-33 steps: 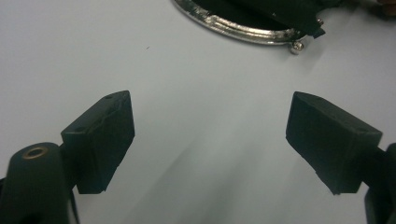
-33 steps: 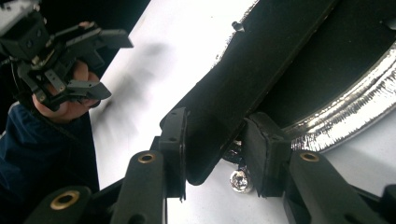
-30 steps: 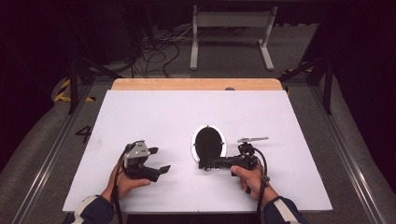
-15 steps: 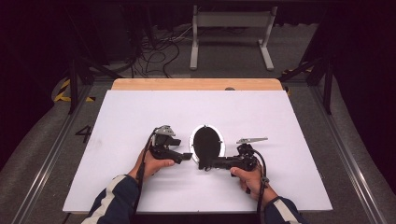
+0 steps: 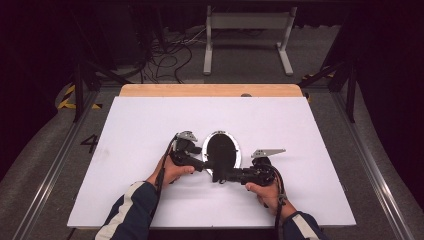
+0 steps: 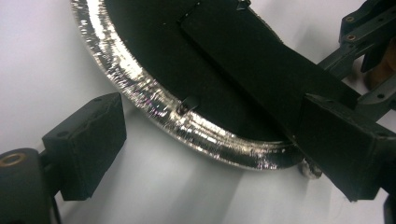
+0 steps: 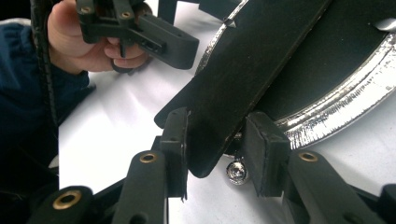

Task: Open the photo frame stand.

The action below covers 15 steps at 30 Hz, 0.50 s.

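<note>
Frame (image 5: pixel 221 151), black stand (image 7: pixel 243 74) in right claw (image 7: pixel 217 149)

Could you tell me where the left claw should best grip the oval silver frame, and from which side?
Probably the silver rim on its left edge, approached level from the left. The frame lies back up, that lip faces the open left claw, and the right claw pinches the black stand.

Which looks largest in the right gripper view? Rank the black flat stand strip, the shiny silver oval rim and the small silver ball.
1. black flat stand strip, though nearness to the camera inflates it.
2. shiny silver oval rim, partly cut off.
3. small silver ball.
</note>
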Available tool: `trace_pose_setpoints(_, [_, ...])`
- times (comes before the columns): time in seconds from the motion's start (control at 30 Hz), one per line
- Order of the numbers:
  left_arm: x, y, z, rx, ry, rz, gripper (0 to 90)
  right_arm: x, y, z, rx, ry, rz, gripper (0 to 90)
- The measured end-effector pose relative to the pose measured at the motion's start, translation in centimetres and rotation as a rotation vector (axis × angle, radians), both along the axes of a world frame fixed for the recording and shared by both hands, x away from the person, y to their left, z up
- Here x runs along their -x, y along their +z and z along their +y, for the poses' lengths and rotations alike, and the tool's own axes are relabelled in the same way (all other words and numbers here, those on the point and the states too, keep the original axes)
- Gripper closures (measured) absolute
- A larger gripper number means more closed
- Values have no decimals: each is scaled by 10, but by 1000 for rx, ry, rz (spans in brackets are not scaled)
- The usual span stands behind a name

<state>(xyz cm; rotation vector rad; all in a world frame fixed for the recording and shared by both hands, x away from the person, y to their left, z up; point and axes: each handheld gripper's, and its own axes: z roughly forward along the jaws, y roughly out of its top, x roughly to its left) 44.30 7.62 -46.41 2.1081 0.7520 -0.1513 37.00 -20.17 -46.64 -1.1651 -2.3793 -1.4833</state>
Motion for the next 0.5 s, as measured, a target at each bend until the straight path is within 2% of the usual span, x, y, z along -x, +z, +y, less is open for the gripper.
trace_pose_setpoints(0.07, [-1, 0, 0, 8, 1, 1, 120, 0, 0, 0, 5, 2, -6, 630])
trace_pose_setpoints(0.17, [-2, -1, -1, 33, -10, 13, 161, 3, 3, 2, 34, 23, -50, 628])
trace_pose_setpoints(0.33, [-1, 4, 2, 42, -6, -5, 208, 5, 3, 1, 48, 35, -69, 627])
trace_pose_setpoints(0.4, [0, 7, 4, 41, 2, -25, 264, 6, 5, 2, 64, 37, -81, 627])
trace_pose_setpoints(0.43, [2, 8, 5, 23, 11, -48, 301, 6, 5, 2, 67, 37, -83, 627])
trace_pose_setpoints(0.47, [2, 8, 5, 23, 11, -48, 399, 6, 5, 2, 67, 37, -83, 627])
trace_pose_setpoints(0.5, [2, 9, 7, 14, 13, -57, 399, 7, 5, 3, 70, 35, -81, 628])
